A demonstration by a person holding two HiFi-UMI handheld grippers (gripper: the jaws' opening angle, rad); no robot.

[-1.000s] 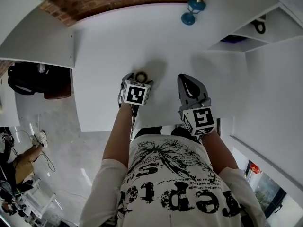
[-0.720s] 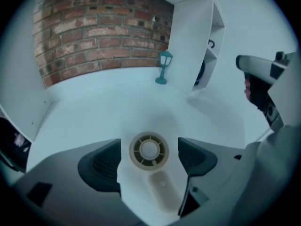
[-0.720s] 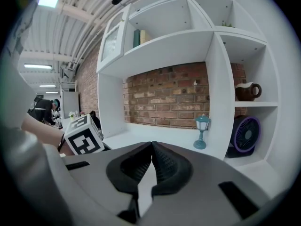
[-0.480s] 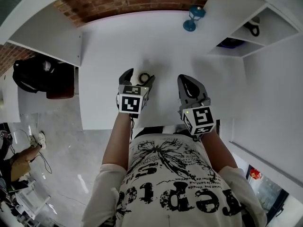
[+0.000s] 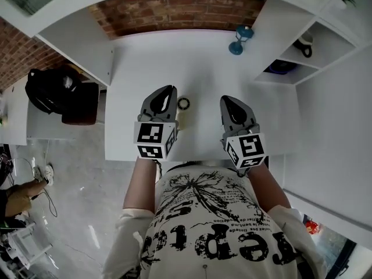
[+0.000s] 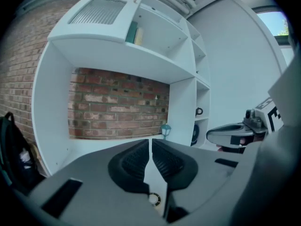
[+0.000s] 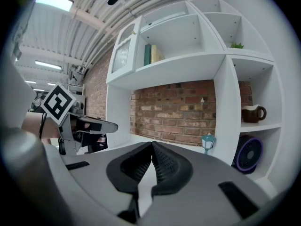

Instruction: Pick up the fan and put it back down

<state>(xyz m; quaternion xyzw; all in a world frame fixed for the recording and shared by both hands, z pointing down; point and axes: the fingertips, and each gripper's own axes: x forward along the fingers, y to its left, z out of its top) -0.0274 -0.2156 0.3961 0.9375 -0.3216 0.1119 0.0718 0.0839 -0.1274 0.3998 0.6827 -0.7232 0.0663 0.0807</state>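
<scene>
step: pre-grasp, fan [image 7: 249, 154] untouched | fan: stood in low shelf cubby [image 7: 272, 136], well apart from both grprs | L gripper [image 6: 151, 144]: jaws just been closing, now together, nothing btwn | R gripper [image 7: 151, 146]: jaws pressed together, empty | next: R jaws to be opened, cubby to be reached

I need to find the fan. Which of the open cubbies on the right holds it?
The lowest cubby: the purple fan stands there. The one above holds a brown jug, the next up a green plant.
</scene>
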